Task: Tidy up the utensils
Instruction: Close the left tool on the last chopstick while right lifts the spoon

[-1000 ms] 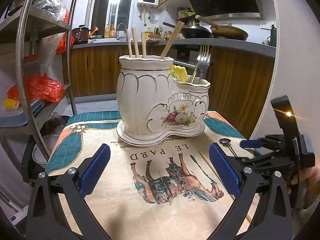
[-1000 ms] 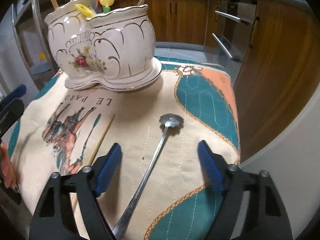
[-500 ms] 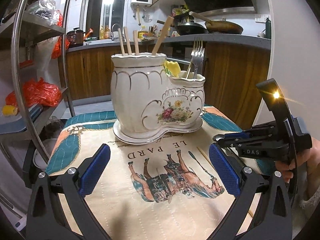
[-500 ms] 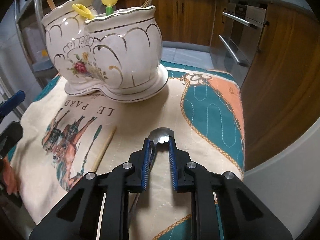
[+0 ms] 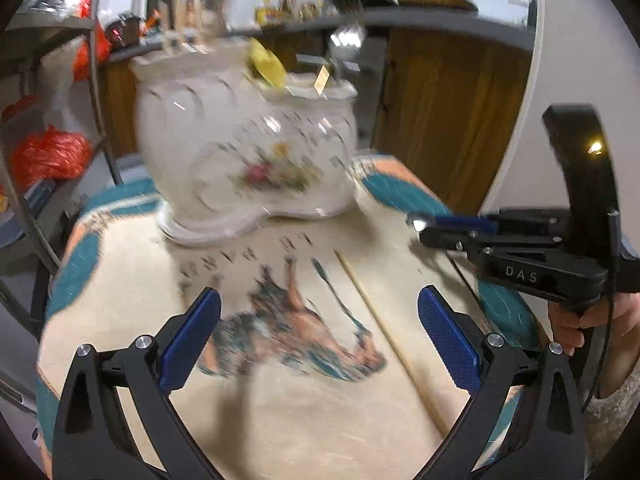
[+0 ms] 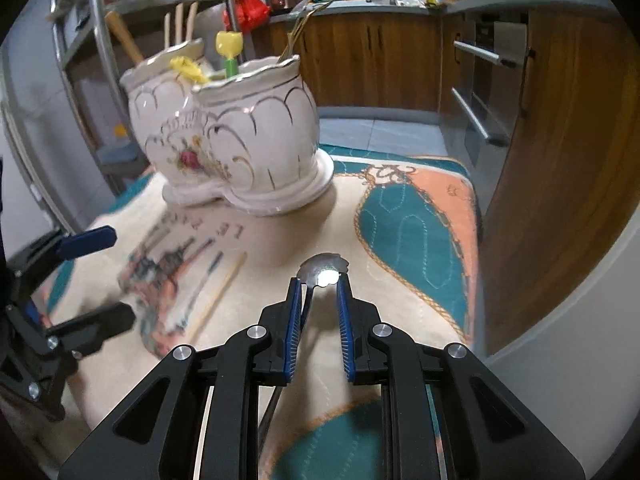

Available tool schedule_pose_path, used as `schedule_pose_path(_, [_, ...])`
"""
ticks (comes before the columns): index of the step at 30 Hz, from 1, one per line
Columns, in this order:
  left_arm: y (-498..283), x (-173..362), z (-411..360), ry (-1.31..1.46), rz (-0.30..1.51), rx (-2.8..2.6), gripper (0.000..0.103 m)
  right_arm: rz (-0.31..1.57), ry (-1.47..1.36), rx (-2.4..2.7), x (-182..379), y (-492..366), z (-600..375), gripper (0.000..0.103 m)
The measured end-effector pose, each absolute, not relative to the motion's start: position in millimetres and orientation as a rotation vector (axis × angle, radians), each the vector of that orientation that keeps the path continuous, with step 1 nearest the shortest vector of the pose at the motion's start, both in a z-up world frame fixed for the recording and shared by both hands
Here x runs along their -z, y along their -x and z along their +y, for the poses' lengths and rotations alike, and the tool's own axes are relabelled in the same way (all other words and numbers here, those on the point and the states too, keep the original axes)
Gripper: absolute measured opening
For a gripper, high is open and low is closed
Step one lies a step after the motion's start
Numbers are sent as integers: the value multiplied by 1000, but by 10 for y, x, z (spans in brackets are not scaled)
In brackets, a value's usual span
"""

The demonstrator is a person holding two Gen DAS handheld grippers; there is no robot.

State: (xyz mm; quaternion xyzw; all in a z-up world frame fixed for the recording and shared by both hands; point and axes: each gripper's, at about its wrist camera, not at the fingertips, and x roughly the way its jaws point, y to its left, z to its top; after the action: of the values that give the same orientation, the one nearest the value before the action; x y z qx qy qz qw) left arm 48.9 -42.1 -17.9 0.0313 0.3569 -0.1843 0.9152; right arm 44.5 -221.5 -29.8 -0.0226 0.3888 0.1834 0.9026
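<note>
Steel spoon now lifted, pinched in right tool; left tool stays spread wide.

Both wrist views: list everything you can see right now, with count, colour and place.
Utensil holder: one, white ceramic with floral print, far side of mat.
Chopsticks in holder: three, wooden, rear compartment.
Spoon: one, metal, between right gripper's fingers.
Loose chopstick: one, wooden, lying on mat.
Mat: one, cream, teal and orange, covers table.
Shelf rack: one, metal, left of table.
Left gripper: black, blue fingers, open.
Right gripper: black, blue fingers, shut on spoon.
</note>
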Motion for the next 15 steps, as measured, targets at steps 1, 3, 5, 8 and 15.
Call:
schedule_pose_path(1, [-510, 219, -479, -70, 771, 386, 97, 804, 75, -370, 311, -394, -2201, 19])
schedule_pose_path(3, [-522, 269, -542, -80, 810, 389, 95, 814, 98, -380, 334, -344, -2205, 19])
schedule_pose_path(5, [-531, 310, -609, -102, 839, 389, 86, 820, 107, -394, 343, -336, -2234, 19])
schedule_pose_path(8, [-514, 382, -727, -157, 885, 397, 62, 823, 98, -394, 343, -334, -2294, 19])
schedule_pose_path(15, [-486, 380, -749, -246, 904, 371, 8, 836, 113, -412, 366, -353, -2283, 19])
